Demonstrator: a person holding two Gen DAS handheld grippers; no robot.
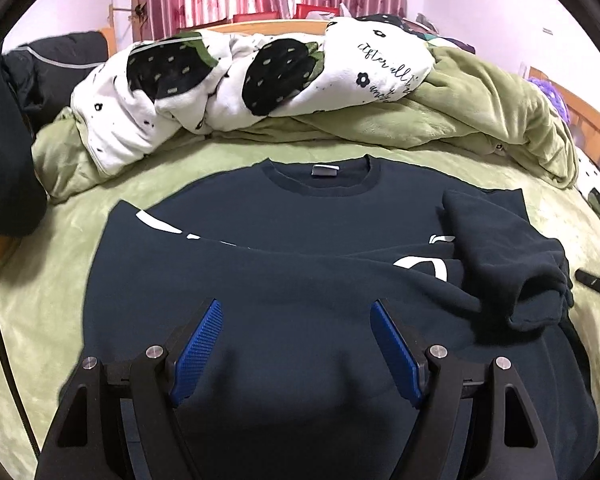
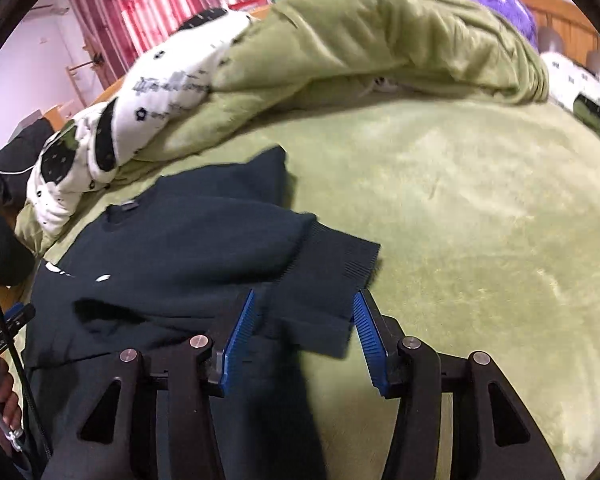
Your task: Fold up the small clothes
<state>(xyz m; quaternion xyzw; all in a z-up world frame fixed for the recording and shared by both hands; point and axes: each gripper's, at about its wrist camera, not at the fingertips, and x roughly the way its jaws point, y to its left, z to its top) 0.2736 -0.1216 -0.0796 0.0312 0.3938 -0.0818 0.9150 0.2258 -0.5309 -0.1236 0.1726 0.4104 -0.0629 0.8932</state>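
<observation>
Sweatshirt (image 1: 300,240) collar label shows only left-side; both grippers' jaws apart, gripping nothing.

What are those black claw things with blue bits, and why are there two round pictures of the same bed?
Those claws are grippers, tools a person holds, one in each hand. Each has a small camera looking along its two fingers, so every picture is round and bendy at the edges.

One picture is from the left gripper. It is open, above a dark sweatshirt spread on a green blanket, and holds nothing.

The other picture is from the right gripper. The sweatshirt's ribbed cuff lies between its blue pads, but they are not squeezing it, so nothing is held.

At the far side of the bed a white quilt with black strawberries is bunched up.
</observation>
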